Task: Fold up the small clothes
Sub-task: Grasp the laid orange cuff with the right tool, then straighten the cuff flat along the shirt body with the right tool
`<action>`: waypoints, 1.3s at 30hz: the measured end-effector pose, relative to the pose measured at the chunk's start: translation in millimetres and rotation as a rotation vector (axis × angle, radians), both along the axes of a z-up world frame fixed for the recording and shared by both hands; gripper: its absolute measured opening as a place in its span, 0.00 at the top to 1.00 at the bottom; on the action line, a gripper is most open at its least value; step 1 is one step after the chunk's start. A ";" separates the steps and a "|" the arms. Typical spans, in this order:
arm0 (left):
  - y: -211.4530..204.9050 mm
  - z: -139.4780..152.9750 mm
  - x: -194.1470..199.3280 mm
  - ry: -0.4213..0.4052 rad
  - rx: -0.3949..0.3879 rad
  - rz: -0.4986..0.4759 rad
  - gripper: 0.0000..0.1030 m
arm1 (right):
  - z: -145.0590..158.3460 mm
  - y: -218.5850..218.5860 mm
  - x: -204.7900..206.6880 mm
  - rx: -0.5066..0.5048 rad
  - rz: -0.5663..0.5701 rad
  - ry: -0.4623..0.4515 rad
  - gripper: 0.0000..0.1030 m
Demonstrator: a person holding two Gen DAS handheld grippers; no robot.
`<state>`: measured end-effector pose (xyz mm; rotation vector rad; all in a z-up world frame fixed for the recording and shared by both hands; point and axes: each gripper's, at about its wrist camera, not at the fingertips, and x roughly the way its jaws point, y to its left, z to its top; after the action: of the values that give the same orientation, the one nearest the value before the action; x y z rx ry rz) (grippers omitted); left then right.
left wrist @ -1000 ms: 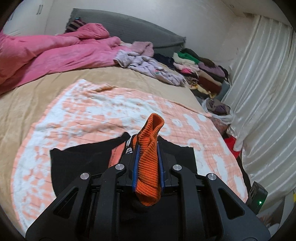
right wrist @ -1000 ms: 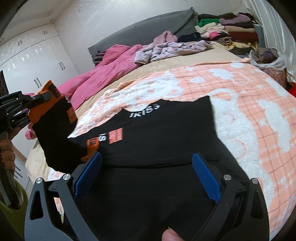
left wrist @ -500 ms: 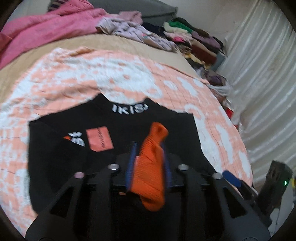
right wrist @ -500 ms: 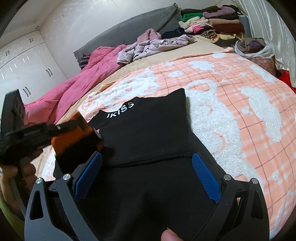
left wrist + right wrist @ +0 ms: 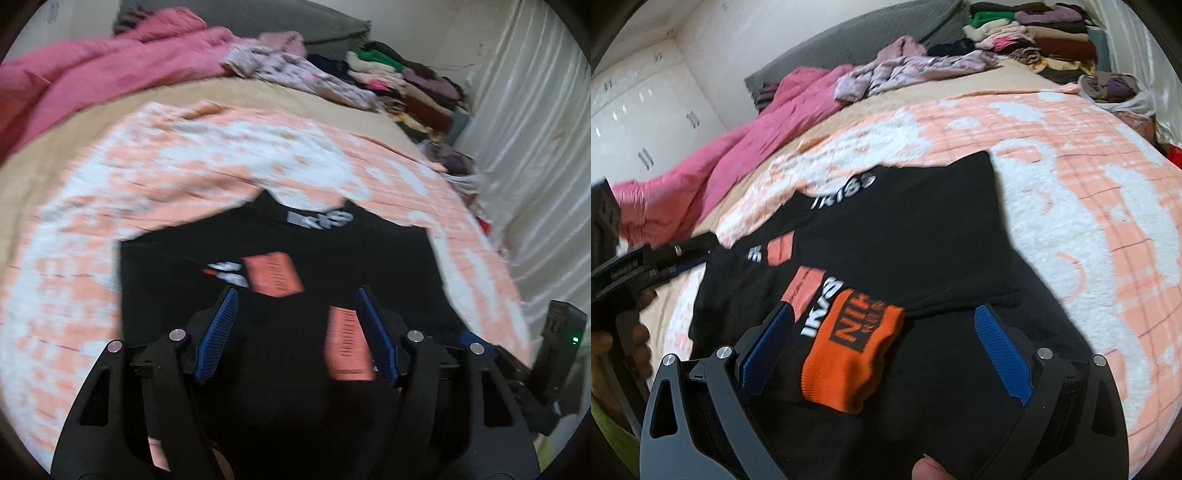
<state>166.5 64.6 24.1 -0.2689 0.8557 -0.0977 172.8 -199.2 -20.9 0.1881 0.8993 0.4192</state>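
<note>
Opening wide right now, the left gripper point(image 5: 295, 332) spreads its blue pads point(image 5: 218, 336) apart over the black sweatshirt point(image 5: 332, 251), and nothing is pinched between them. In its own view, low in the centre of the frame, the jaws frame bare black fabric with a salmon patch point(image 5: 273, 273) just above them. The picture is smeared with blur.

Over in the right wrist view, the right gripper point(image 5: 886, 339) stands with jaws well apart, pads clear of the cloth, hovering above the orange ribbed cuff point(image 5: 849, 354) that lies on the black body of the garment, at lower centre of the frame. White lettering runs beside the cuff, and more white letters mark the collar point(image 5: 846, 192) further up. A thumb tip point(image 5: 931, 469) peeks in at the bottom edge.

The sweatshirt lies spread on a peach-and-white blanket point(image 5: 1089, 221) on the bed. At far left of that frame, a hand point(image 5: 635, 339) holds the left gripper by the sweatshirt's edge. Beyond, a pink duvet point(image 5: 746, 147) is bunched at upper left, and stacked folded clothes point(image 5: 1034, 37) sit at upper right.
</note>
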 end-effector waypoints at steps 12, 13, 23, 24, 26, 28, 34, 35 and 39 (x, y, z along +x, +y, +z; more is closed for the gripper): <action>63.4 -0.1 -20.1 -0.015 -0.001 0.145 0.43 | -28.3 31.4 3.1 -0.046 0.040 0.089 0.57; 68.9 -0.2 -21.1 -0.015 -0.008 0.157 0.43 | -27.4 32.8 2.4 -0.044 0.049 0.086 0.71; 94.6 4.5 -29.4 -0.036 -0.043 0.220 0.43 | 27.0 50.3 -3.9 -0.063 0.151 -0.133 0.92; 96.1 5.5 -30.6 -0.038 -0.046 0.224 0.43 | 32.9 51.1 -1.2 -0.069 0.157 -0.152 0.92; 98.2 7.1 -31.9 -0.042 -0.040 0.236 0.43 | 47.3 53.1 6.3 -0.080 0.165 -0.200 0.92; 99.8 8.3 -32.9 -0.044 -0.039 0.243 0.43 | 60.0 52.5 11.2 -0.091 0.174 -0.247 0.93; 99.8 10.0 -32.4 -0.045 -0.028 0.247 0.43 | 84.7 43.3 34.9 -0.156 0.166 -0.365 0.93; 99.3 9.8 -32.2 -0.044 -0.026 0.244 0.43 | 83.9 39.9 41.0 -0.165 0.155 -0.359 0.93; 89.8 9.8 -27.8 -0.041 0.004 0.220 0.43 | 74.8 33.5 50.7 -0.186 0.143 -0.334 0.93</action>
<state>138.7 154.4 33.9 -0.3548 0.7809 0.1031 223.5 -165.8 53.9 -0.1158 0.6197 0.4808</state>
